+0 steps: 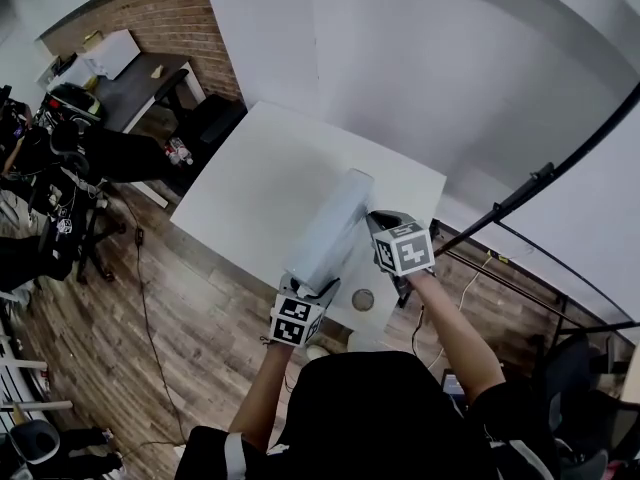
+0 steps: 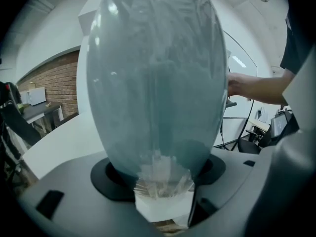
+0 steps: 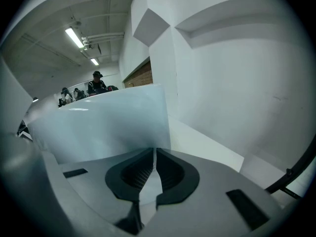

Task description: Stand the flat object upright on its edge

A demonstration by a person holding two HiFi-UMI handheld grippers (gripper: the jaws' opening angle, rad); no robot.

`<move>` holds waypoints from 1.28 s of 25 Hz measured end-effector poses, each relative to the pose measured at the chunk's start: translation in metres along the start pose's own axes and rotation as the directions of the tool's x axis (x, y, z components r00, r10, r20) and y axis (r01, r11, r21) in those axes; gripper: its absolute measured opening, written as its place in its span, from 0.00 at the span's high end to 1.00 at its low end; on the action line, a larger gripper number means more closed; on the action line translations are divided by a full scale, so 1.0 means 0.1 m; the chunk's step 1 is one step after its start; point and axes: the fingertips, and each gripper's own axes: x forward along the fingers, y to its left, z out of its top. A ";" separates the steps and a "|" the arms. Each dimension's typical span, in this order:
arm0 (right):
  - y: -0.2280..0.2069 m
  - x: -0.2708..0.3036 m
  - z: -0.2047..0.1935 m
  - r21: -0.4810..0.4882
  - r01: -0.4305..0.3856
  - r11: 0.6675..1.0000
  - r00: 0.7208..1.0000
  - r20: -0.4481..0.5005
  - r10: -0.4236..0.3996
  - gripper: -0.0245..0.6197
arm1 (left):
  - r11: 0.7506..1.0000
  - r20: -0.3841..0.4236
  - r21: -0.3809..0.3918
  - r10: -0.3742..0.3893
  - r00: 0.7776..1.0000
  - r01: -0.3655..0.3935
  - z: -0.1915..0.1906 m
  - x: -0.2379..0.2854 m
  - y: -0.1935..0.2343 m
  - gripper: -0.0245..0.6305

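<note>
Above the tabletop: the flat object, a pale blue-grey, partly see-through pack, was held over the tabletop's near half. Its long side ran from the near edge toward the middle.
Left hand-held gripper: its jaws stood wide yet gripped the object's end nearest the tabletop's front edge. The pads sat on either side of the object's crinkled lower end, as that gripper's own view showed.
Right hand-held gripper: its jaws were pressed almost together, pinching a thin edge of the object on the side toward the tabletop's right edge. The pale sheet passed straight between the pads.
Pose of the object: it was raised on its narrow side, with its broad faces turned sideways rather than lying down on the tabletop. It looked tilted, not fully plumb.
Contact with the tabletop: I could not tell whether the lower edge touched the tabletop or hung just over it, because both grippers and the object itself covered that line.
Done so far: by my reading, the object was off its flat face and roughly edge-on, though both grippers carried it entirely.
Left to do: seat the lower edge squarely on the tabletop, bring the object fully upright, then open both grips and see whether it stands alone. A thin, flexible pack may well sag or topple.
</note>
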 end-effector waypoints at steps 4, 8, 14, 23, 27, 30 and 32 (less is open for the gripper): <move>-0.01 -0.02 0.00 -0.012 0.009 1.000 1.000 -0.002 -0.009 0.88 | 1.000 -0.025 0.024 -0.005 1.000 0.005 -0.04 0.02 -0.06 0.50; 0.01 -0.01 0.01 -0.017 0.007 1.000 1.000 0.001 -0.007 0.88 | 1.000 -0.028 0.028 -0.011 1.000 0.012 -0.03 0.01 -0.06 0.50; -0.04 -0.04 0.03 -0.010 0.020 1.000 1.000 0.005 -0.020 0.88 | 0.997 -0.050 0.062 -0.040 0.998 0.043 0.01 -0.01 -0.17 0.48; -0.09 -0.06 0.06 -0.013 0.030 0.999 0.999 0.014 -0.030 0.88 | 0.994 -0.011 0.108 -0.033 0.999 0.034 0.17 -0.08 -0.20 0.46; -0.11 -0.07 0.05 -0.010 0.044 0.999 0.999 0.013 -0.044 0.88 | 0.992 0.007 0.118 -0.045 0.999 0.044 0.30 -0.17 -0.24 0.46; -0.16 -0.10 0.04 -0.006 0.058 0.998 0.998 0.015 -0.058 0.88 | 0.989 0.013 0.131 -0.066 0.998 0.064 0.39 -0.20 -0.33 0.44; -0.19 -0.12 0.03 0.005 0.063 0.998 0.998 0.018 -0.063 0.88 | 0.989 0.017 0.124 -0.081 0.997 0.078 0.43 -0.20 -0.40 0.44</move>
